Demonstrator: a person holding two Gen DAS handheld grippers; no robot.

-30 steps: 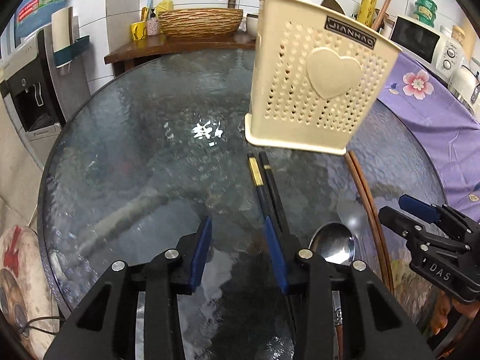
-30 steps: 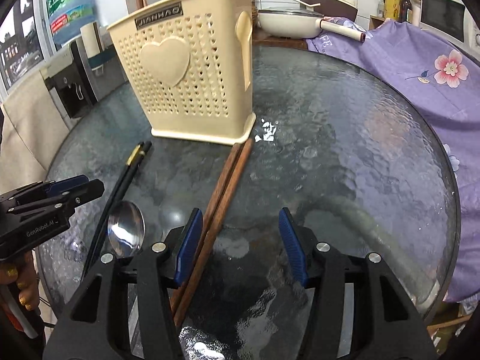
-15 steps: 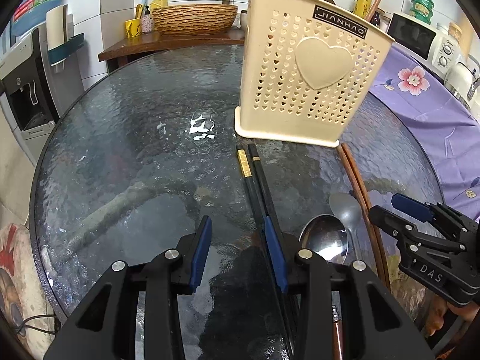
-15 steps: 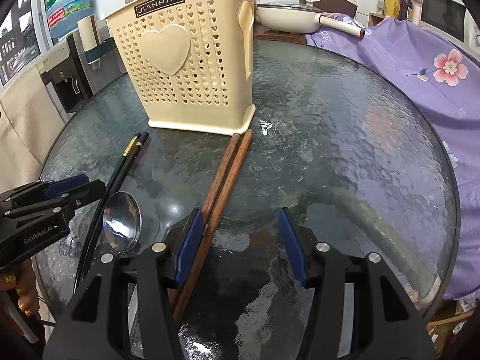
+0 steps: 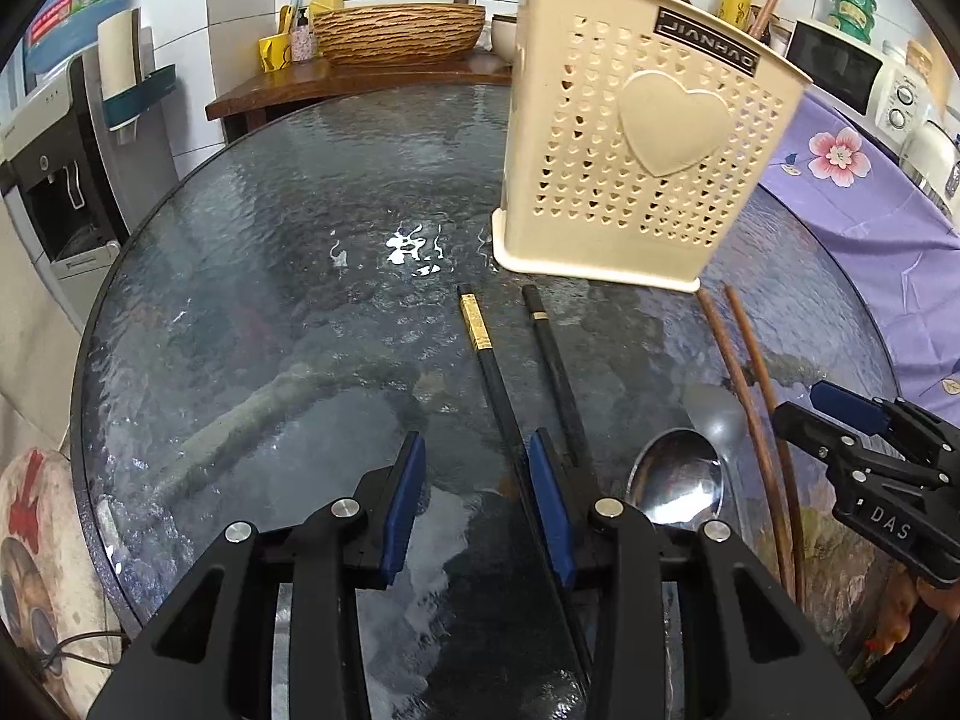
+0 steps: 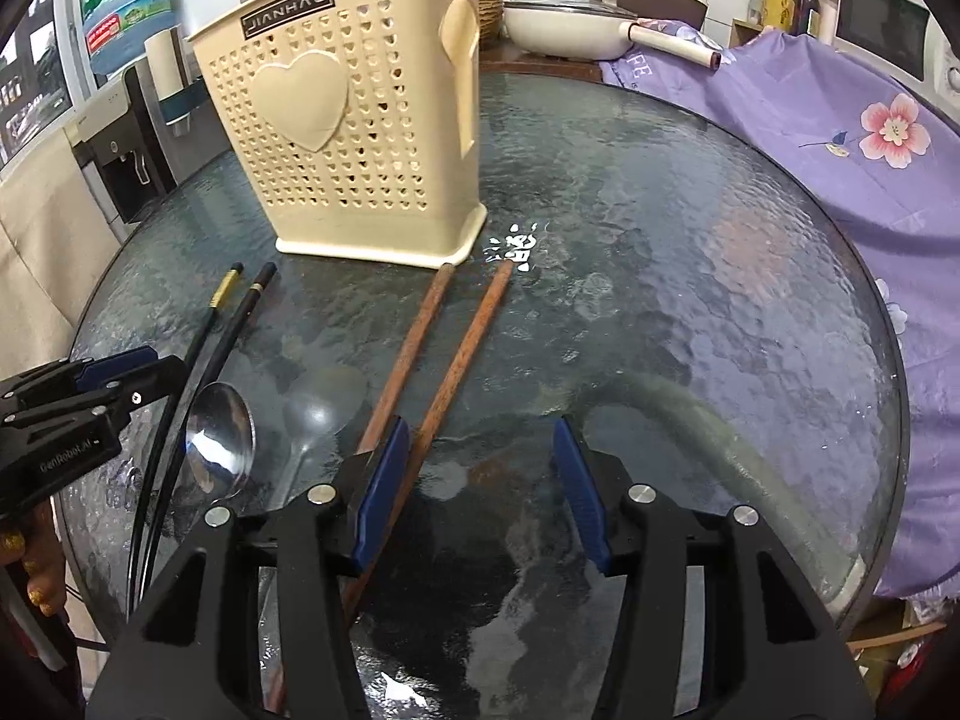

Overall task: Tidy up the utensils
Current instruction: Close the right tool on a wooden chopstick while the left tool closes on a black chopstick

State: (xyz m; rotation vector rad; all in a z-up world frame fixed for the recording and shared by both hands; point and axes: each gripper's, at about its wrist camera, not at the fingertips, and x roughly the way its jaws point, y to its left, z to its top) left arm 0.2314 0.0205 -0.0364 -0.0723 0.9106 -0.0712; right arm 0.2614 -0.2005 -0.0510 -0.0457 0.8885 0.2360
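Observation:
A cream perforated utensil holder (image 5: 648, 138) (image 6: 360, 138) stands at the back of the round glass table (image 5: 240, 300). In front of it lie two black chopsticks (image 5: 489, 360) (image 6: 234, 324), a metal spoon (image 5: 675, 483) (image 6: 219, 438) and two brown chopsticks (image 5: 744, 372) (image 6: 408, 354). My left gripper (image 5: 477, 480) (image 6: 162, 363) is open over bare glass, its right pad beside the gold-banded black chopstick. My right gripper (image 6: 480, 468) (image 5: 801, 405) is closing, one brown chopstick just inside its left pad, the other outside it.
A purple flowered cloth (image 6: 840, 150) covers the table's right side. A wooden counter (image 5: 360, 78) with a woven bowl, bottles and a pan lies behind. A water dispenser (image 5: 54, 180) stands at the left. A person's hand (image 6: 36, 558) shows at the left edge.
The chopsticks of both pairs now lie splayed apart at their far ends instead of side by side. My right jaws have narrowed a little. The left jaws look unchanged.

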